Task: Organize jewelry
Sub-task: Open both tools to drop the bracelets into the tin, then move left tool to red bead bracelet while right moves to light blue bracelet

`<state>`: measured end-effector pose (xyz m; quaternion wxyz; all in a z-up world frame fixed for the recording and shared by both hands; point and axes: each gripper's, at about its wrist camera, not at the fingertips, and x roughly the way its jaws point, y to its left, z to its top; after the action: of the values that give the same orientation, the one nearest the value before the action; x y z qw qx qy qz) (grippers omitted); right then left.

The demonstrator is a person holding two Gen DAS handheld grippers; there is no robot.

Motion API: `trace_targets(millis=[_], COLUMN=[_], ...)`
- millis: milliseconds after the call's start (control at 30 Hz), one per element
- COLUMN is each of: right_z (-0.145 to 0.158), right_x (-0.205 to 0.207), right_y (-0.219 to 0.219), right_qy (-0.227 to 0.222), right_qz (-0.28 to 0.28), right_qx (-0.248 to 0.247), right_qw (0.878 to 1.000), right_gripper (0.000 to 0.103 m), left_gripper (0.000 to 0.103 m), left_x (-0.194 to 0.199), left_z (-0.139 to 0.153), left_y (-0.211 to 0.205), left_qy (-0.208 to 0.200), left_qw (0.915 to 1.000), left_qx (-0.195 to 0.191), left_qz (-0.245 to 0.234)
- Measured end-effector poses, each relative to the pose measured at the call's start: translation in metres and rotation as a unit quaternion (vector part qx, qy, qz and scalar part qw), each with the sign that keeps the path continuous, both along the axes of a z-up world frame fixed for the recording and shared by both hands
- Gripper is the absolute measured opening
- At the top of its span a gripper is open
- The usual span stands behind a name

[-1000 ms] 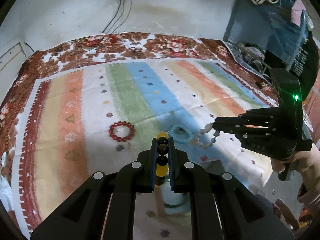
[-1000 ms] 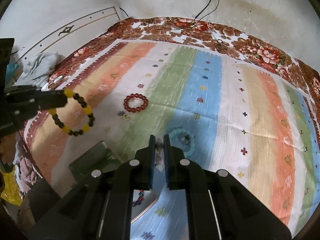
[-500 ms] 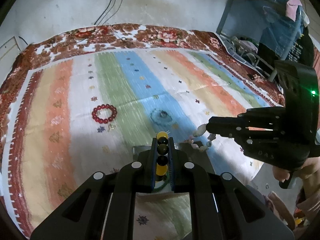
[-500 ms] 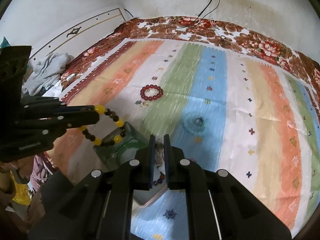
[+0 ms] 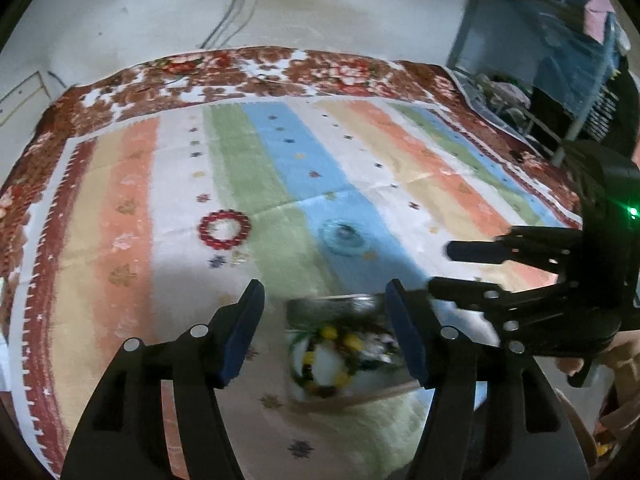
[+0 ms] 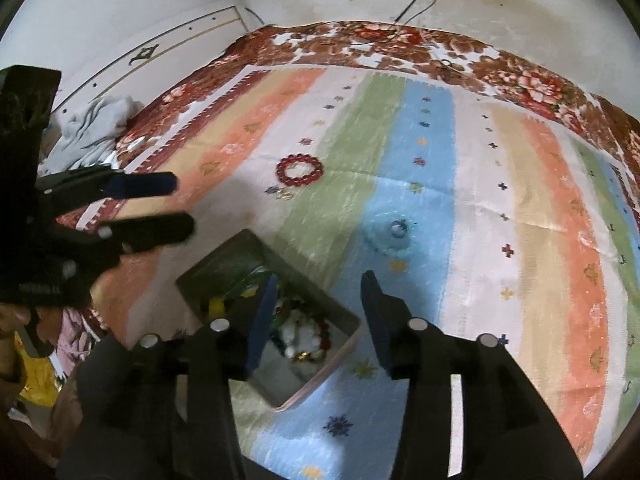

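Observation:
A small open box [image 5: 332, 303] [image 6: 316, 376] sits on the striped bedspread, holding several bead bracelets. Among them are a yellow-and-dark one [image 5: 328, 354] and a white one [image 6: 300, 334], both blurred. My left gripper [image 5: 326, 314] [image 6: 182, 205] hangs over the box with its jaws opening and nothing between them. My right gripper [image 6: 320, 280] [image 5: 440, 268] is above the box too, jaws opening, also with nothing between them. A red bead bracelet [image 5: 224, 229] [image 6: 300, 170] and a pale blue bracelet [image 5: 344, 237] [image 6: 390, 234] lie on the spread beyond the box.
The striped bedspread [image 5: 360, 152] covers a floral blanket [image 5: 320, 76] up to the white wall. A clothes rack [image 5: 560, 40] stands at the right, a grey cloth [image 6: 92, 128] lies at the left edge. A person's hand [image 5: 616, 352] holds the right gripper.
Both grippers went from shut to open. The yellow-and-dark bracelet left the left jaws and the white bracelet left the right jaws; both now lie in the box.

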<state>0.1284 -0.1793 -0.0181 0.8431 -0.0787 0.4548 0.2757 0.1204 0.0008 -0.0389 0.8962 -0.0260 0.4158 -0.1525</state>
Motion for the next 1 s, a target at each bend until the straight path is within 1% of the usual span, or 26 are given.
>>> trace_targets(millis=[33,233,400,600,667,700,800,1000], right_z=[-0.001,-0.007,-0.014,-0.023,-0.027,-0.03,-0.039,-0.057], right_x=[0.004,0.028,0.044,0.058,0.064,0.067,0.076,0.095], right_y=[-0.002,-0.02,-0.026,-0.029,-0.032,-0.033,-0.035,-0.036], right_qy=[-0.001,0.0,0.003,0.002,0.007,0.011,0.02,0.027], right_qz=[-0.004,-0.034,-0.044,-0.05,-0.06,-0.065,-0.071,-0.077], right_qx=[-0.002,-0.002,-0.007,-0.014,-0.011,-0.009,-0.013,-0.025], right_qw=[1.0,0.999,0.999,0.999,0.998,0.998,0.997,0.996], right_gripper=[0.052,0.058,0.06,0.061,0.063,0.066,0.066,0.067], left_gripper=[0.063,0.064,0.064,0.064,0.064,0.064,0.066,0.066], left_x=[0.003,0.022,0.04,0.054,0.059,0.062,0.073,0.096], left_z=[0.0,-0.006,-0.017,-0.028,-0.033,-0.036,-0.045,-0.059], left_y=[0.004,0.031,0.045,0.054,0.055,0.055,0.052,0.051], left_qy=[0.001,0.007,0.016,0.021,0.025,0.028,0.033,0.04], left_qw=[1.0,0.9991,0.9982,0.9976,0.9972,0.9971,0.9973,0.9972], left_qx=[0.002,0.016,0.022,0.021,0.021,0.021,0.025,0.023], left_qz=[0.004,0.037,0.054,0.063,0.067,0.067,0.06,0.06])
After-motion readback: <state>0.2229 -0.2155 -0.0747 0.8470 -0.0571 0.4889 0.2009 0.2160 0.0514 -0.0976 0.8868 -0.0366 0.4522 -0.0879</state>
